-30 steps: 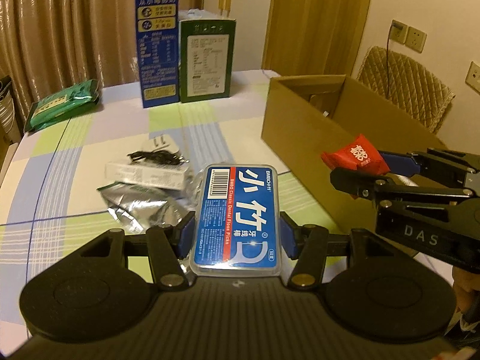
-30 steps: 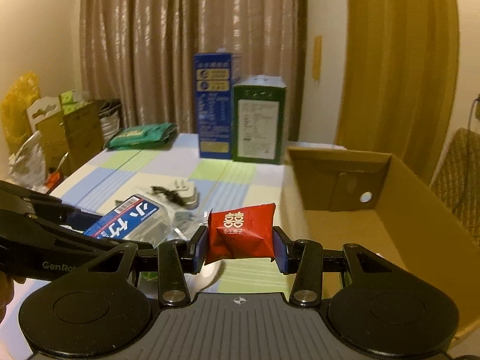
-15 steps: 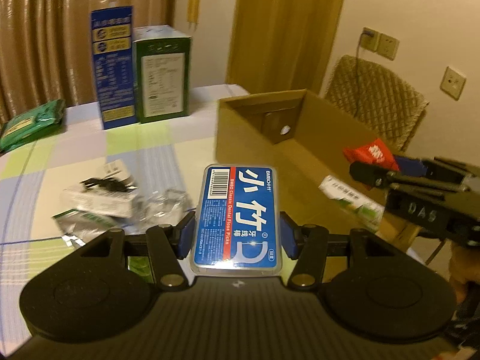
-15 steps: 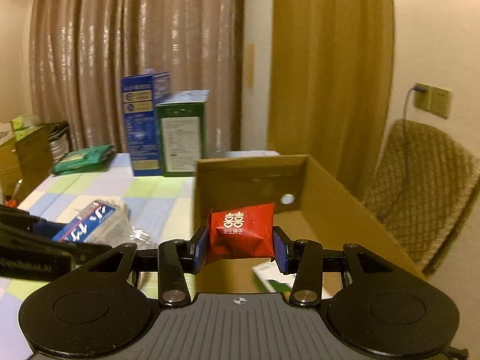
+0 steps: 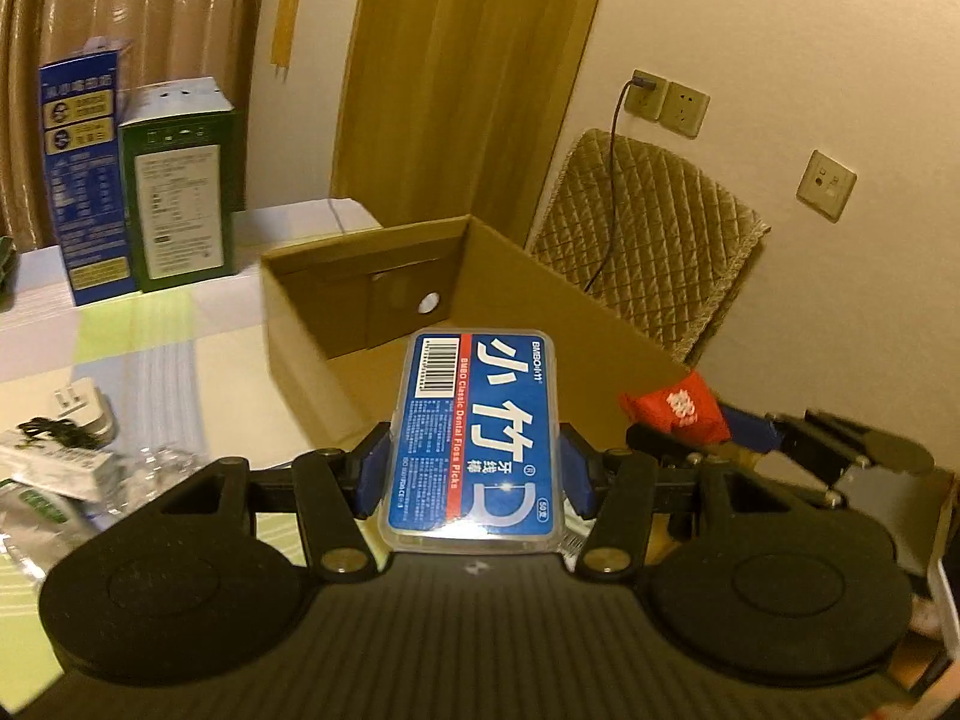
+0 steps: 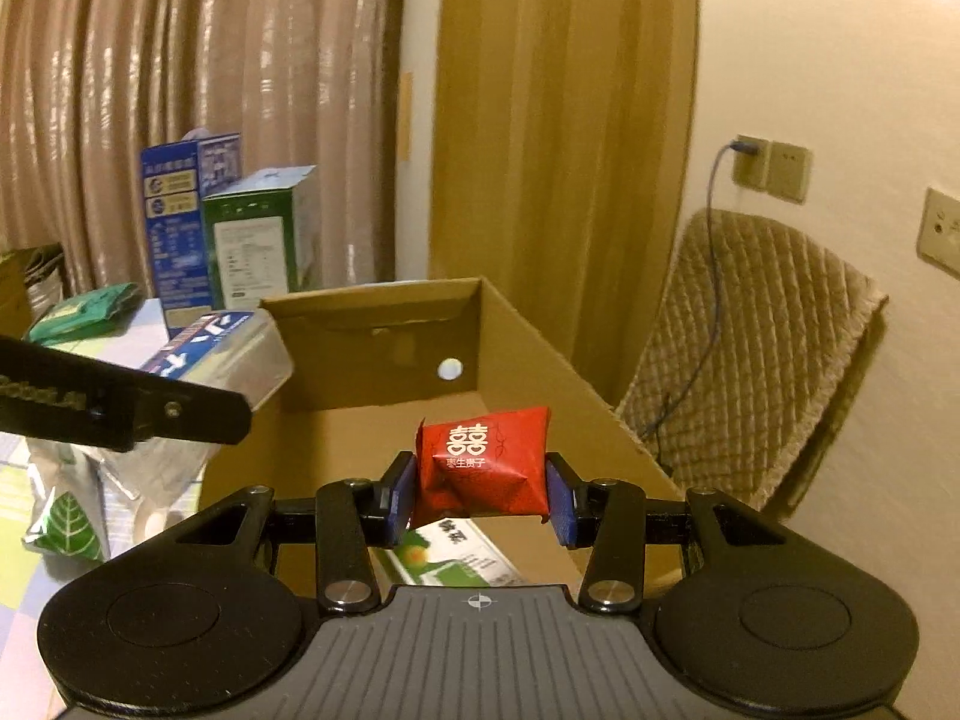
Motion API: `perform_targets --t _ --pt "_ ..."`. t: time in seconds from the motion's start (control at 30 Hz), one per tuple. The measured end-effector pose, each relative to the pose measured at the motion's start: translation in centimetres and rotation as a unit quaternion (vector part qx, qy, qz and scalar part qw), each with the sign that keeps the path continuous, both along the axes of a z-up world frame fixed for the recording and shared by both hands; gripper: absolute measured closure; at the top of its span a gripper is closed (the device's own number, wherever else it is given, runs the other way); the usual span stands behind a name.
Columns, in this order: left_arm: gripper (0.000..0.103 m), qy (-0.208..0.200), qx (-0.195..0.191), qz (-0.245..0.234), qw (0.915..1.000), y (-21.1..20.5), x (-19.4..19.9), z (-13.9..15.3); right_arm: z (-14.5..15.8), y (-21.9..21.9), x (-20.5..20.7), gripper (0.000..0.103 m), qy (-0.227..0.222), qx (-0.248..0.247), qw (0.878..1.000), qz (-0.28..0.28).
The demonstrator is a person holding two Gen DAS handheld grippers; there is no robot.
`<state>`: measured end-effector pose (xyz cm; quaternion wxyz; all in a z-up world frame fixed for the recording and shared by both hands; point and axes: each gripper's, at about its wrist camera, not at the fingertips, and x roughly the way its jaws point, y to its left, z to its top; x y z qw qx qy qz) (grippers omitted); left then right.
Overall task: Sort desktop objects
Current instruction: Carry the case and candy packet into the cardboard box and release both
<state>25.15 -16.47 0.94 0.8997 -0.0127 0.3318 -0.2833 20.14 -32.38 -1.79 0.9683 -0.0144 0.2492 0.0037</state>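
Left tongs clamp floss pick box; right tongs clamp red candy, both above cardboard box.

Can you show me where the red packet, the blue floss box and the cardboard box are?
red packet [image 6: 483,468]: right wrist view, on its printed front face.
blue floss box [image 5: 477,435]: left wrist view, middle of its blue label.
cardboard box [image 6: 384,348]: right wrist view, on its inner far wall.
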Motion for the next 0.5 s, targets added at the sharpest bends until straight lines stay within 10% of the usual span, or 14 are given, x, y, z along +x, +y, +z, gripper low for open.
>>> perform_targets --t 0.5 --pt "0.037 0.006 -0.013 0.023 0.9996 0.2 1.2 -0.5 0.2 -0.8 0.5 0.058 -0.005 0.050 0.999 0.015"
